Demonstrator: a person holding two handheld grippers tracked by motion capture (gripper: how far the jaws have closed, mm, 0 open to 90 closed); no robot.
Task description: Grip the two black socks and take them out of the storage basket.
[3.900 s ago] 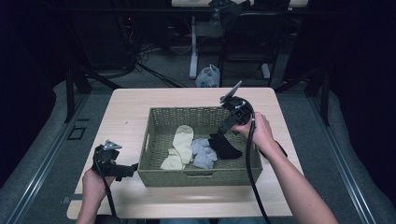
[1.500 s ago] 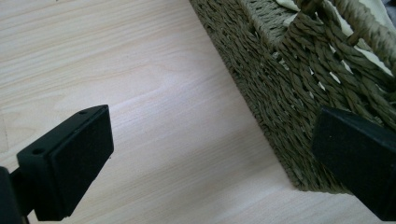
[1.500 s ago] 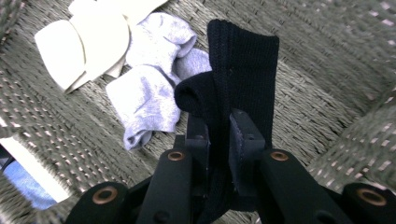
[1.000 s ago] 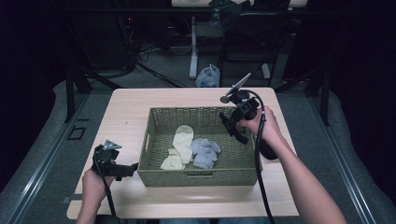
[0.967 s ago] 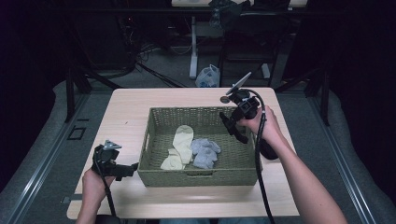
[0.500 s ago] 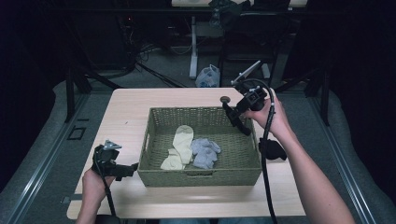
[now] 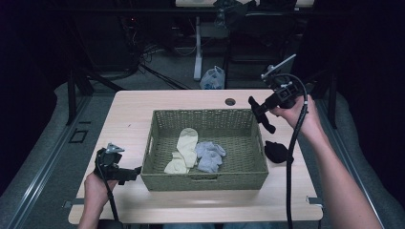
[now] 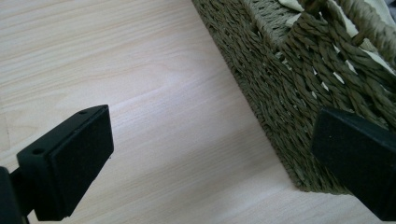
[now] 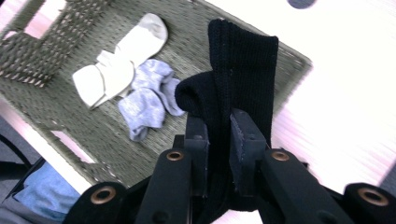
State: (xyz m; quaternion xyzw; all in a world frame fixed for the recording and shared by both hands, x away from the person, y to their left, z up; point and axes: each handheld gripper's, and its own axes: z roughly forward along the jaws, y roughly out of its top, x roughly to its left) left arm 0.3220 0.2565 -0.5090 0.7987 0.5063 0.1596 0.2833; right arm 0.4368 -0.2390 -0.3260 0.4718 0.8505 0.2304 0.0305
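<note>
My right gripper (image 7: 263,113) hangs in the air above the right rim of a woven green basket (image 7: 205,113), shut on a black sock (image 7: 261,116) that dangles from its jaws. In the right gripper view the black sock (image 9: 243,60) is pinched between the two pads of the right gripper (image 9: 218,135). A second dark sock (image 7: 277,151) lies bunched on the table just right of the basket. Inside the basket lie cream socks (image 7: 184,148) and grey-blue socks (image 7: 209,155). My left gripper (image 7: 131,172) rests open on the table by the basket's front left corner (image 8: 280,93), nothing between its jaws.
The light wooden table (image 7: 129,119) has bare wood left of and behind the basket, with a round cable hole (image 7: 230,101) at the back. Beyond the table's far edge are dark floor, cables and a plastic bag (image 7: 213,78).
My right gripper has risen and drifted toward the far right with the black sock in it. A dark sock has come to lie on the table right of the basket. The left hand stayed put.
</note>
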